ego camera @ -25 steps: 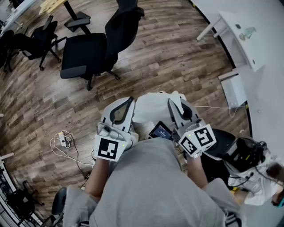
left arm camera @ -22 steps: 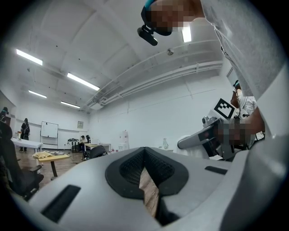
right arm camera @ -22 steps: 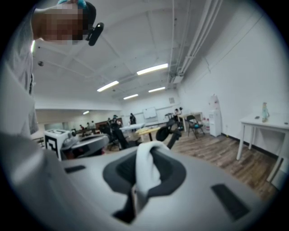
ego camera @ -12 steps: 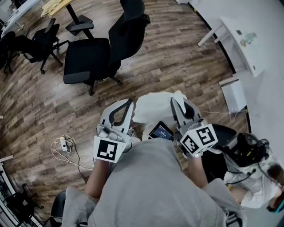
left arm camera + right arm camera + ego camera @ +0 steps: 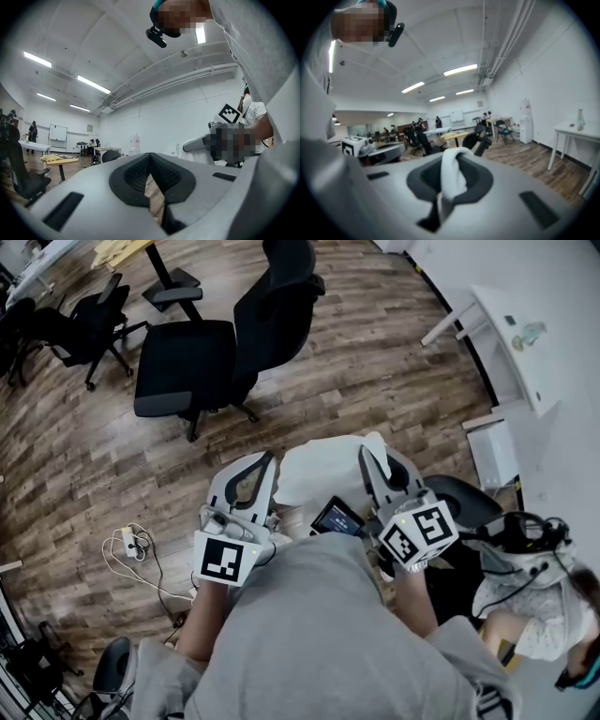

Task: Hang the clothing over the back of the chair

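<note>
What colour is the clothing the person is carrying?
The clothing is white; it shows best in the head view.

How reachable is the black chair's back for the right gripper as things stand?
Probably not yet. The right gripper, shut on the white clothing, is apart from the chair back, with a stretch of wood floor between. Nothing seems to stand in the way, so stepping closer should do.

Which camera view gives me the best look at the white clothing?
The head view: it shows the white clothing as a whole bundle. The right gripper view shows only a fold pinched by the right gripper. The left gripper view shows no cloth between the jaws.
</note>
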The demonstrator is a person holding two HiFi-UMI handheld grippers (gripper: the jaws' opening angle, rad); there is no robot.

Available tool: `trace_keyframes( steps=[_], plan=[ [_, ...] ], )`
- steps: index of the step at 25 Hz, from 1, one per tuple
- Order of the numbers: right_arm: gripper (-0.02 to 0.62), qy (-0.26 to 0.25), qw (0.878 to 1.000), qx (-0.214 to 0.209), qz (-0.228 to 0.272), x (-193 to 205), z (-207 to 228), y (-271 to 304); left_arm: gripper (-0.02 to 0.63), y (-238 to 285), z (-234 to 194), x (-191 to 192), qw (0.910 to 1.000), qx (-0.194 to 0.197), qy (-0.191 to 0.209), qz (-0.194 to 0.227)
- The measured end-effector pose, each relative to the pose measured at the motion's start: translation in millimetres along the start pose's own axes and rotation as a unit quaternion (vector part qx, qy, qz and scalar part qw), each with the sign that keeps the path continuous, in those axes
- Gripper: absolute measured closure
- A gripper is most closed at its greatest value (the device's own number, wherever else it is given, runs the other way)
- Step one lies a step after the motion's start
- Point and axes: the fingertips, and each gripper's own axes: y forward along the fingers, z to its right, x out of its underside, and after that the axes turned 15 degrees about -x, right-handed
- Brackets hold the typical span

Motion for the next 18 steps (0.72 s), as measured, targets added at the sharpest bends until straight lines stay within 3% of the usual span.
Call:
trace_keyframes(
  steps=[5,18],
  plan=[
    [0.554,0.005,1.000,-0.015,-0.005,-2,18,16,0.572,18,-10,2,0.9998,-0.021,-0.002,-0.004],
    [0.554,0.002,0.999,-0.039,-0.013,-31,95,63,0.572,113,-17,-1,0.9994,-0.031,0.007,-0.012]
  ],
)
